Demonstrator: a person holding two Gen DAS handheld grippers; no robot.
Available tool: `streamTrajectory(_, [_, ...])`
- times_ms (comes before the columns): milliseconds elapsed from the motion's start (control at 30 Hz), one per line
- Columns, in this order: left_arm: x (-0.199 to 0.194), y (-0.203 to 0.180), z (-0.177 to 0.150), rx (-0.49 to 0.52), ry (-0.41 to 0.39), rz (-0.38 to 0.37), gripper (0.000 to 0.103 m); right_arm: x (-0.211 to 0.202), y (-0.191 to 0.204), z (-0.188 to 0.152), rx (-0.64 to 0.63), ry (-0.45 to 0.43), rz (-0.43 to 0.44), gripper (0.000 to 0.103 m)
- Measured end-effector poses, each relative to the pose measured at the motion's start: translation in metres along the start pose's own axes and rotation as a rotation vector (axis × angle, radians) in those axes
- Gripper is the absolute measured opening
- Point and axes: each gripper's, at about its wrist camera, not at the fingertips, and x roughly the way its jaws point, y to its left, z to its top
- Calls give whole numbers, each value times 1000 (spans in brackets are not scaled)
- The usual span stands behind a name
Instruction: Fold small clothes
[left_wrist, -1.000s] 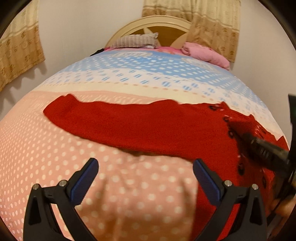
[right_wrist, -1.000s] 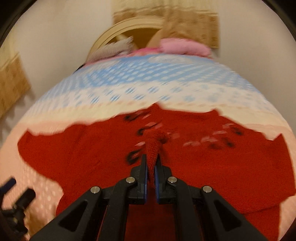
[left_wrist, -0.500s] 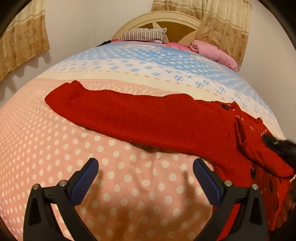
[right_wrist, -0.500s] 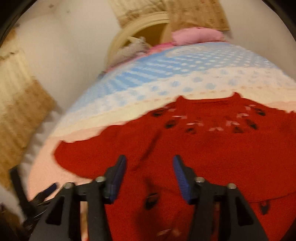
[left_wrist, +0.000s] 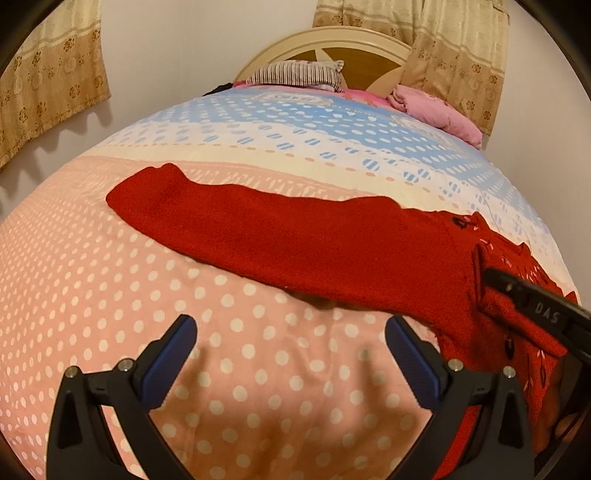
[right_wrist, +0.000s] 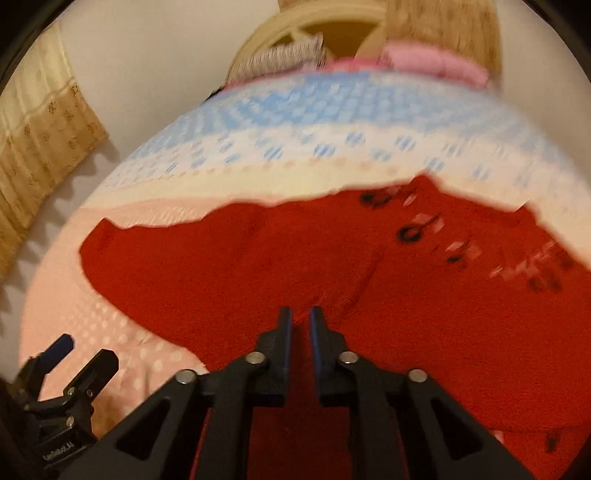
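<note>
A small red knitted sweater (left_wrist: 303, 240) with black and white pattern marks lies flat on the bed. One sleeve stretches out to the left. My left gripper (left_wrist: 288, 354) is open and empty, above the pink dotted blanket (left_wrist: 155, 288) just in front of the sleeve. My right gripper (right_wrist: 300, 325) is over the sweater's body (right_wrist: 424, 314); its jaws are nearly together with a narrow gap, and nothing shows between them. The right gripper also shows at the right edge of the left wrist view (left_wrist: 535, 306), over a raised fold of the sweater.
The blanket turns cream and blue (left_wrist: 314, 133) farther back. A striped pillow (left_wrist: 295, 74), a pink bundle (left_wrist: 436, 110) and a wooden headboard (left_wrist: 332, 48) are at the far end. Curtains (left_wrist: 48, 77) hang on the wall. The left gripper shows at the lower left of the right wrist view (right_wrist: 70, 373).
My right gripper let go of the pinch of sweater it held, opened, then closed to a narrow gap over the sweater's body. The left gripper stayed open and drew back slightly.
</note>
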Motion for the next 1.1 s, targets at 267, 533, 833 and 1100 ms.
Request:
streamTrajectory(267, [-7, -1, 1, 15, -23, 6, 103, 30, -27, -5, 50, 74, -136, 48])
streamTrajectory(533, [-3, 8, 2, -18, -13, 7, 103, 6, -17, 1, 36, -30, -106, 12])
streamTrajectory(833, [10, 12, 5, 3, 13, 31, 103, 26, 11, -10, -67, 24, -2, 46])
streamTrajectory(1100, [29, 71, 29, -177, 28, 99, 103, -47, -37, -18, 74, -126, -73, 49])
